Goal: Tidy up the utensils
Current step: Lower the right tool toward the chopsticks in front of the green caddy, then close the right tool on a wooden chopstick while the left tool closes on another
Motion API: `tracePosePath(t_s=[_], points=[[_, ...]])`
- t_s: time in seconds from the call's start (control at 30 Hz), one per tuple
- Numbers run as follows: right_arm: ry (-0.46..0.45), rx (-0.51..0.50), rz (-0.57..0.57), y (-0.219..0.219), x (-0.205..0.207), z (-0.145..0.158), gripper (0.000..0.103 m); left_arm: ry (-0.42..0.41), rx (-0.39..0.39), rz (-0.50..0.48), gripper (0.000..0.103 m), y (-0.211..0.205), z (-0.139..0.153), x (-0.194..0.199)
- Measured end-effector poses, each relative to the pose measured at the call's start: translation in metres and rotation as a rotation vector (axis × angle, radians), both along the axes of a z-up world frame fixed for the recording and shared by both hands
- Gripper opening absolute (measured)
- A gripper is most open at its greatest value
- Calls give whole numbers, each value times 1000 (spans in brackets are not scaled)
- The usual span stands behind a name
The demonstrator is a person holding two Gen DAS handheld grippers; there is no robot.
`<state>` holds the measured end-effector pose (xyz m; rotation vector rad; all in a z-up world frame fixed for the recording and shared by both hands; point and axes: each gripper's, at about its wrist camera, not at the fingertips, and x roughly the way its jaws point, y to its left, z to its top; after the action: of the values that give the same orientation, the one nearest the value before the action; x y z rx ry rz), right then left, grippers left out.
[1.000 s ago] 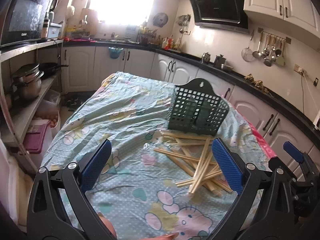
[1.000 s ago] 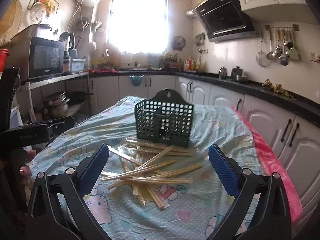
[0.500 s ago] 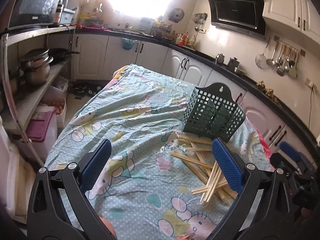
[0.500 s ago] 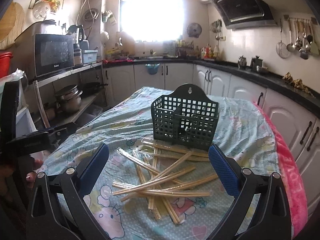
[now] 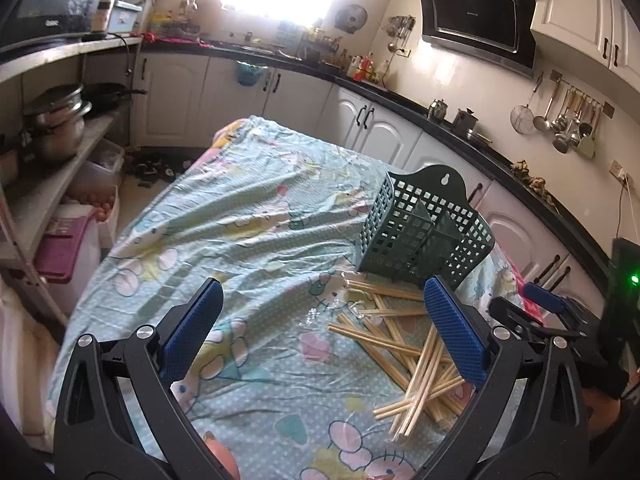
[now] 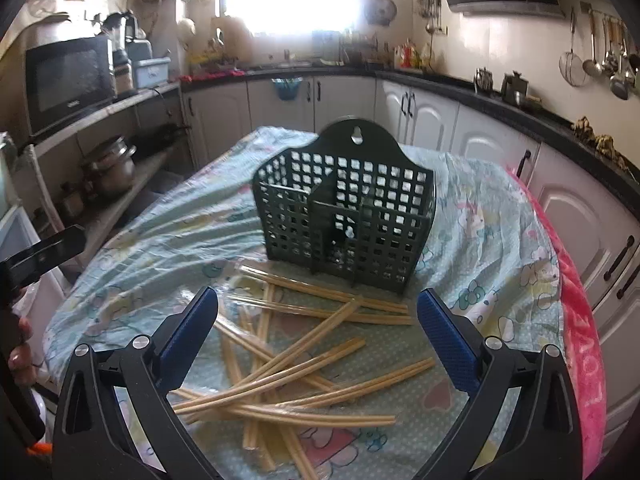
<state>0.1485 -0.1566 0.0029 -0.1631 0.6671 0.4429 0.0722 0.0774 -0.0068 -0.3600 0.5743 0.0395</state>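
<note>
The right gripper (image 6: pixel 318 328) hangs with jaws wide apart and empty; the left gripper (image 5: pixel 324 322) is likewise spread and holds nothing. Just ahead of the right one, between and beyond its fingers, the chopsticks (image 6: pixel 288 364) lie crisscrossed in a loose pile on the cloth (image 6: pixel 168 240). Past them stands the basket (image 6: pixel 348 220), upright, dark green, its compartments apparently empty. By my reading nothing is sorted yet; every stick remains to be gathered.

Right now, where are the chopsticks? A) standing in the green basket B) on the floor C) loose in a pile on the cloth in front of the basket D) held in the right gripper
C: the chopsticks lie crisscrossed on the tablecloth in front of the green basket, and both grippers are open with nothing between their fingers.
</note>
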Motion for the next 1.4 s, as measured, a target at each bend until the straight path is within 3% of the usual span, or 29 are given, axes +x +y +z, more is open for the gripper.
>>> tracePosePath(t_s=[0.23, 0.5, 0.57, 0.73, 1.03, 1.4], points=[[79, -23, -47, -1, 34, -19, 97, 87, -37, -9, 93, 3, -25, 26], [199, 24, -84, -5, 62, -41, 95, 162, -160, -82, 88, 4, -56, 44], [225, 28, -80, -4, 66, -46, 84, 176, -201, -101, 86, 4, -62, 47], [278, 32, -90, -3, 77, -57, 75, 194, -269, -134, 73, 2, -73, 53], [373, 92, -107, -7, 92, -70, 55, 231, -357, -133, 60, 7, -88, 63], [433, 127, -111, -12, 105, -77, 33, 267, -409, -84, 37, 19, -102, 69]])
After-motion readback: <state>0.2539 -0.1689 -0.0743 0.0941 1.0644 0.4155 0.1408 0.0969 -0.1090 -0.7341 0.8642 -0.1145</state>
